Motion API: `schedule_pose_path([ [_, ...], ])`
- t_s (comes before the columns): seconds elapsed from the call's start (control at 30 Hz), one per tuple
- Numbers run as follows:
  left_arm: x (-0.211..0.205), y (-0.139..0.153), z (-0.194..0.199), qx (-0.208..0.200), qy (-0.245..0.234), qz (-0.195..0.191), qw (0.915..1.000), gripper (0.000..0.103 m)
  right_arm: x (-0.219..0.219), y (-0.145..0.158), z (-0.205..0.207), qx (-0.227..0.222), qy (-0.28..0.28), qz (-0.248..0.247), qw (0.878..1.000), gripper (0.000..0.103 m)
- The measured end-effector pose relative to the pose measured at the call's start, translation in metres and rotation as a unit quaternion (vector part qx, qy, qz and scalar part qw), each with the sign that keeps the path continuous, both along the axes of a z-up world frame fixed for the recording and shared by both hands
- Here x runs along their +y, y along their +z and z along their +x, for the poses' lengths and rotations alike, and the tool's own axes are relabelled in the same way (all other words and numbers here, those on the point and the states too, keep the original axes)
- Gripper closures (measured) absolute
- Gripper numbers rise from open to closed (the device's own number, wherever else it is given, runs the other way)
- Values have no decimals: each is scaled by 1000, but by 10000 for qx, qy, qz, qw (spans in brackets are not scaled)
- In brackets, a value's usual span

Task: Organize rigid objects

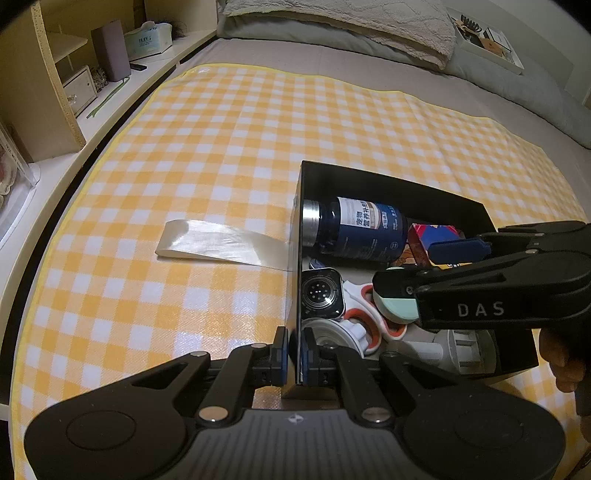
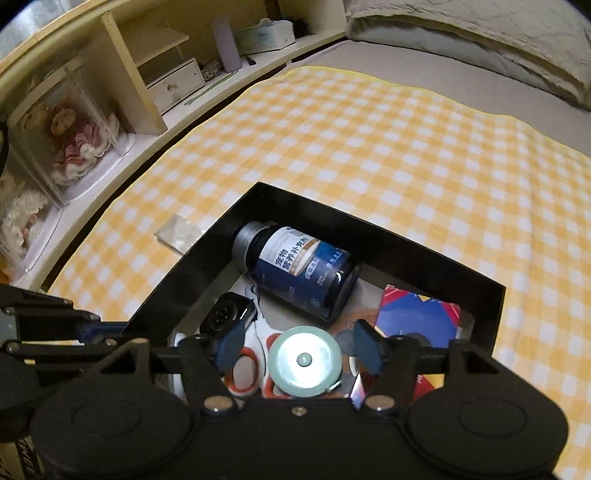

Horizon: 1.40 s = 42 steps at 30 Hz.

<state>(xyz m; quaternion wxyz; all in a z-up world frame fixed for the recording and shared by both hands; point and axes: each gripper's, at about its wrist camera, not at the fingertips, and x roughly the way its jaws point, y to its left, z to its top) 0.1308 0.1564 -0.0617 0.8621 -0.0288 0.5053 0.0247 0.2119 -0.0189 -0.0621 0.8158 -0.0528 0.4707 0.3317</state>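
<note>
Nearly done: black box [image 2: 207,243] on the bed's checked mat [image 1: 332,122] already holds bottle [image 2: 295,269], smartwatch [image 1: 320,293], scissors [image 1: 369,317], tape measure [image 2: 304,360]. Left gripper [image 1: 293,354] clamps the box's left wall; right gripper [image 2: 301,347] hovers, spread apart, around the tape measure. Only a clear strip [image 1: 221,242] lies outside, left.

place: home bedroom | bed [image 1: 258,51] with grey sheet, pillow [image 1: 351,26] at 12 o'clock | yellow checked mat [image 1: 221,147] spread on it | bedside shelf [image 2: 155,74] at 10 o'clock: tissue box [image 2: 266,35], boxed dolls [image 2: 70,144]
</note>
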Motion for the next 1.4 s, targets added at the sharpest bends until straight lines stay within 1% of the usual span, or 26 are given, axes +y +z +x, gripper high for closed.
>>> schedule_pose_path([
  [0.13,0,0,0,4,2,9,10000,95,-1,1,-1,45,-5,-13,10000,36],
  [0.27,0,0,0,5,3,11,10000,95,-5,3,-1,117,-52,25,9999,33],
  [0.33,0,0,0,6,1,12,10000,95,-9,7,-4,92,-84,53,9999,31],
  [0.4,0,0,0,3,2,7,10000,95,-13,12,-6,63,-135,92,9998,24],
  [0.6,0,0,0,3,1,19,10000,95,-33,31,-17,-144,-314,133,9993,15],
  [0.8,-1,1,0,-8,1,69,10000,95,-56,49,-30,-381,-517,177,9978,9],
  [1.03,-2,3,-3,-62,3,82,9999,95,-77,78,-55,-761,-725,192,9943,4],
  [1.1,-2,4,-4,-88,0,89,9999,95,-84,84,-64,-881,-839,192,9924,0],
  [1.2,-3,6,-6,-136,0,99,9999,95,-91,87,-78,-901,-1000,178,9907,0],
  [1.23,-3,6,-6,-154,4,102,9998,93,-94,88,-82,-891,-1045,186,9904,0],
  [1.27,-4,8,-7,-176,7,105,9998,89,-97,88,-87,-883,-1095,188,9899,0],
  [1.33,-5,13,-11,-261,-11,90,9996,62,-101,88,-97,-923,-1193,170,9884,0],
  [1.4,-8,20,-17,-393,-59,63,9992,56,-105,88,-105,-1015,-1279,150,9865,0],
])
